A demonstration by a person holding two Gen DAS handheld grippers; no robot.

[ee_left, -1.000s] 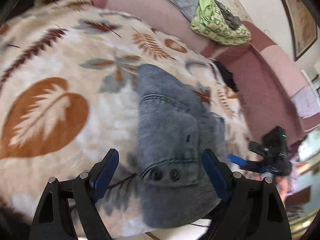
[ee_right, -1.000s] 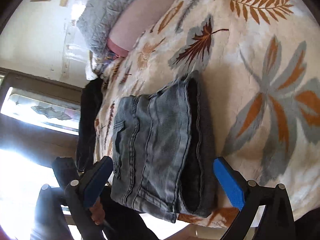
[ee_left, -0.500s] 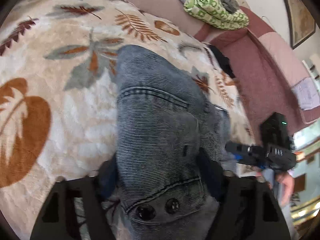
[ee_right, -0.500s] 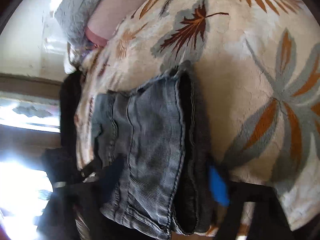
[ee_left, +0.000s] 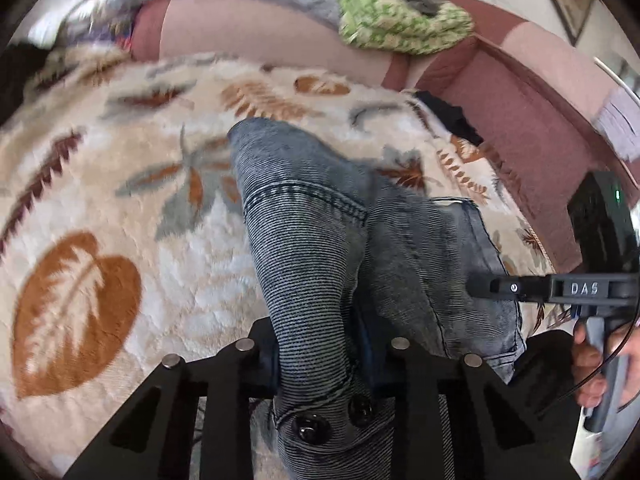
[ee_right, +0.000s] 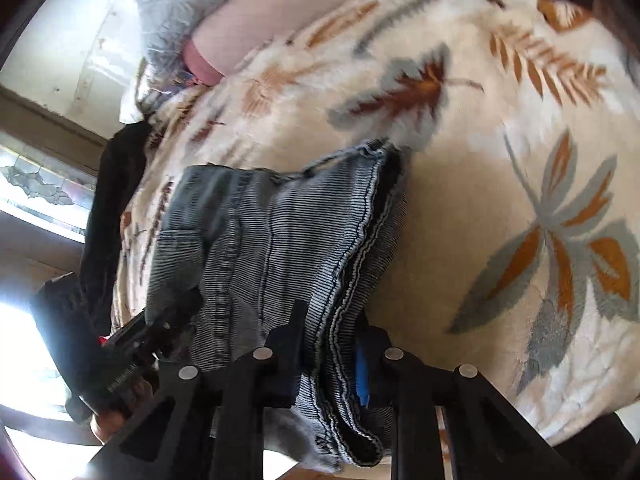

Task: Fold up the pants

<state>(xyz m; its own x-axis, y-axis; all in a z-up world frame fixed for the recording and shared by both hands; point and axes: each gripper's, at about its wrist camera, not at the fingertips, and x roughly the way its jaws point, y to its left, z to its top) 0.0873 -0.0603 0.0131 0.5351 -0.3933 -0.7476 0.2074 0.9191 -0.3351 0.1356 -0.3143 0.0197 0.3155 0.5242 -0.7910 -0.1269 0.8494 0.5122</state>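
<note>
Grey-blue denim pants (ee_left: 320, 240) lie folded into a thick bundle on a cream blanket with leaf prints (ee_left: 100, 208). My left gripper (ee_left: 324, 354) is shut on the waistband end, just above its two dark buttons. My right gripper (ee_right: 332, 356) is shut on the stacked hem edges of the pants (ee_right: 280, 240). The right gripper (ee_left: 560, 292) also shows at the right edge of the left wrist view, and the left gripper (ee_right: 160, 320) shows at the lower left of the right wrist view.
The blanket (ee_right: 520, 160) covers a bed or couch with a pink bolster (ee_left: 260, 36) at the back. A green patterned cloth (ee_left: 400, 20) lies on it. A dark garment (ee_right: 112, 200) hangs over the blanket's left edge near a bright window.
Both grippers moved forward over the ends of the pants and closed on them; a second ago both stood open around the fabric.
</note>
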